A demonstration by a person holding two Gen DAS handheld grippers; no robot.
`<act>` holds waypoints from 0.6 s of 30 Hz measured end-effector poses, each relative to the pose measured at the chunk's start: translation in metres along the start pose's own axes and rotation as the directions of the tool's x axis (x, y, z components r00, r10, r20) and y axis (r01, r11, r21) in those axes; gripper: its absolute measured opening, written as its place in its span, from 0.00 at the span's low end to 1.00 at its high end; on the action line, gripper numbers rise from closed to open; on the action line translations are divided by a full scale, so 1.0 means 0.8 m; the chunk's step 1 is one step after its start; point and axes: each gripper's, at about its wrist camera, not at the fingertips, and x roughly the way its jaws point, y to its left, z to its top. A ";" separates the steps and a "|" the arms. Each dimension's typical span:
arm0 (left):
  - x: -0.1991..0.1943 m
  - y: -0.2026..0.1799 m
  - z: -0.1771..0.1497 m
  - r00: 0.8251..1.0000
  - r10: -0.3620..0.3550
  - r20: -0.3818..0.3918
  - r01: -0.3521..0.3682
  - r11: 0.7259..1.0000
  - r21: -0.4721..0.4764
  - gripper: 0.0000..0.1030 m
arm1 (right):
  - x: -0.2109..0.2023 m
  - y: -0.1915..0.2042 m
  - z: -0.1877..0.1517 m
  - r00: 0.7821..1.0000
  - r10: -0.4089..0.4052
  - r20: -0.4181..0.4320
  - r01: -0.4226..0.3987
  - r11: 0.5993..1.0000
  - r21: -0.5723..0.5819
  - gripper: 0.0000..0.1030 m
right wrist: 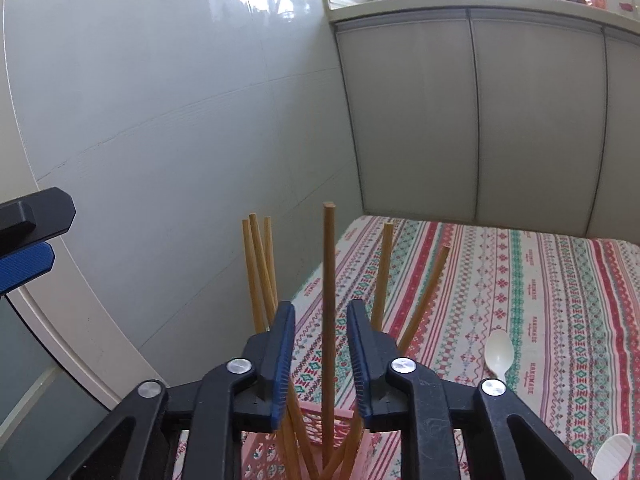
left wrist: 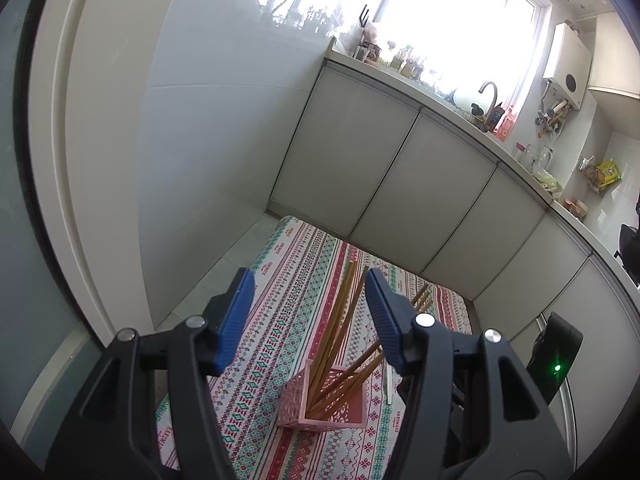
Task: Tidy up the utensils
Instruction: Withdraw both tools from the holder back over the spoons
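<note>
A pink lattice basket (left wrist: 340, 410) stands on the patterned tablecloth (left wrist: 280, 320) and holds several wooden chopsticks (left wrist: 340, 320) that lean out of it. My left gripper (left wrist: 308, 304) is open and empty, above and before the basket. In the right wrist view my right gripper (right wrist: 320, 356) is open just over the basket (right wrist: 312, 412), with one upright chopstick (right wrist: 329, 280) standing between its jaws without touching them. Other chopsticks (right wrist: 260, 272) fan out to both sides. Two white plastic spoons (right wrist: 498, 354) lie on the cloth to the right; the second spoon (right wrist: 612, 456) is at the lower right edge.
A white tiled wall (right wrist: 160, 120) runs along the table's left side. Grey cabinet doors (right wrist: 480, 120) stand behind the table. The left gripper's tip (right wrist: 28, 236) shows at the left edge. A thin white stick (left wrist: 387, 384) lies beside the basket.
</note>
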 end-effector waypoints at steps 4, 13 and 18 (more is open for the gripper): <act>-0.001 -0.002 -0.001 1.000 -0.011 -0.001 0.011 1.000 0.002 0.57 | -0.032 -0.022 0.016 0.999 -0.008 0.035 0.006 0.999 0.043 0.36; -0.002 -0.027 -0.009 0.999 -0.050 -0.017 0.051 0.998 0.041 0.57 | -0.128 -0.171 0.024 0.985 -0.171 0.038 0.155 0.951 0.268 0.47; 0.001 -0.058 -0.020 0.995 -0.088 -0.046 0.092 0.993 0.074 0.57 | -0.174 -0.241 0.013 0.969 -0.248 -0.013 0.234 0.898 0.372 0.47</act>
